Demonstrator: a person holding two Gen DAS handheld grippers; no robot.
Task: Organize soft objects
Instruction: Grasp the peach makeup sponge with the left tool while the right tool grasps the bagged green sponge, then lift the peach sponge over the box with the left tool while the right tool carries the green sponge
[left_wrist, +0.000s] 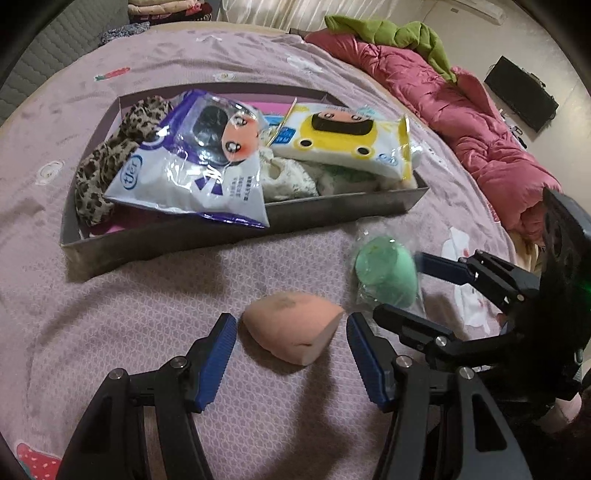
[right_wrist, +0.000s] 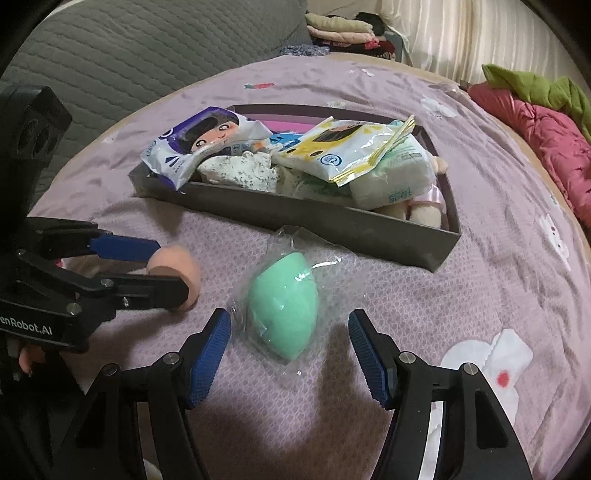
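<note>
A peach teardrop sponge (left_wrist: 291, 334) lies on the lilac bed cover, right between the blue pads of my left gripper (left_wrist: 290, 320), which is open with a thin gap on each side. Beside it, a mint-green sponge (right_wrist: 282, 310) in clear wrap lies between the pads of my open right gripper (right_wrist: 288, 315). Each view also shows the other gripper from the side: the right gripper (left_wrist: 402, 286) around the green sponge (left_wrist: 386, 275), the left gripper (right_wrist: 162, 269) around the peach sponge (right_wrist: 181, 273). Behind both stands a grey box (left_wrist: 332, 212) holding soft things.
The grey box (right_wrist: 332, 223) holds a purple tissue pack (left_wrist: 192, 162), a yellow tissue pack (left_wrist: 343, 140), a leopard-print cloth (left_wrist: 107, 162) and floral fabric. A pink quilt (left_wrist: 480, 129) and a green cloth (left_wrist: 399, 33) lie along the bed's right side. Folded clothes (right_wrist: 340, 26) are stacked at the back.
</note>
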